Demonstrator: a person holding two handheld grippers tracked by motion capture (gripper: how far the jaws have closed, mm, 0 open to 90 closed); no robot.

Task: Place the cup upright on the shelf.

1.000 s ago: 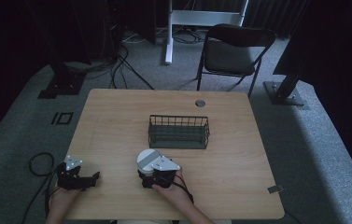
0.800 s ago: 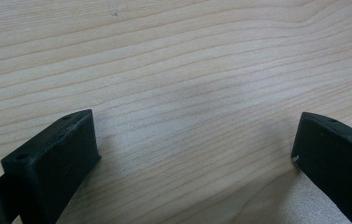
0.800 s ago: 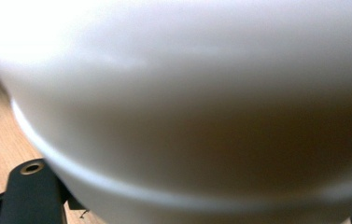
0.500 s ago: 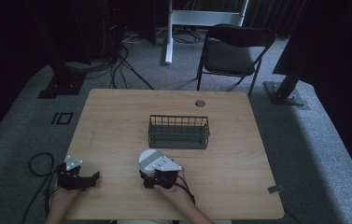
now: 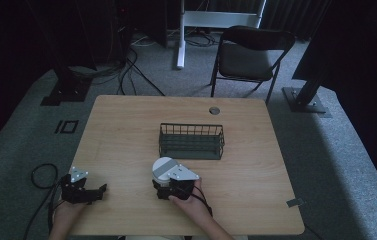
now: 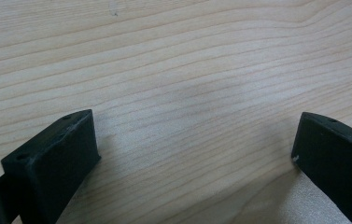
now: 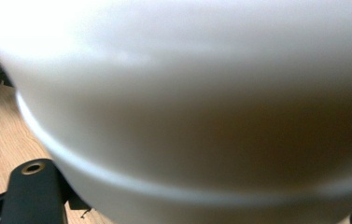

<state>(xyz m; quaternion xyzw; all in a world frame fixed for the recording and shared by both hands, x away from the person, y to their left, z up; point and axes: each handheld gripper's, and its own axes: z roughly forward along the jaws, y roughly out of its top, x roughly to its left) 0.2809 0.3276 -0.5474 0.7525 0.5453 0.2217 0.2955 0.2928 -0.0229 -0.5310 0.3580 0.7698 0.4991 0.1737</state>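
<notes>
The right claw [image 5: 162,176] seemingly clamped a white bowl [image 5: 162,166]; the left claw [image 5: 98,191] rested apart on the surface [image 5: 126,135].

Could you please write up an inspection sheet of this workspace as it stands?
Surface: wooden table, bare grain under the left jaws.
Job's things: white bowl at the right gripper; wire basket behind it, nothing seen inside.
Clutter: small round disc near the far edge.
Grippers: left gripper open, jaws wide over bare wood; right gripper at the bowl, closure cannot be told.
Cables: black cable looped on the floor at left.
Surroundings: folding chair, grey carpet.
</notes>
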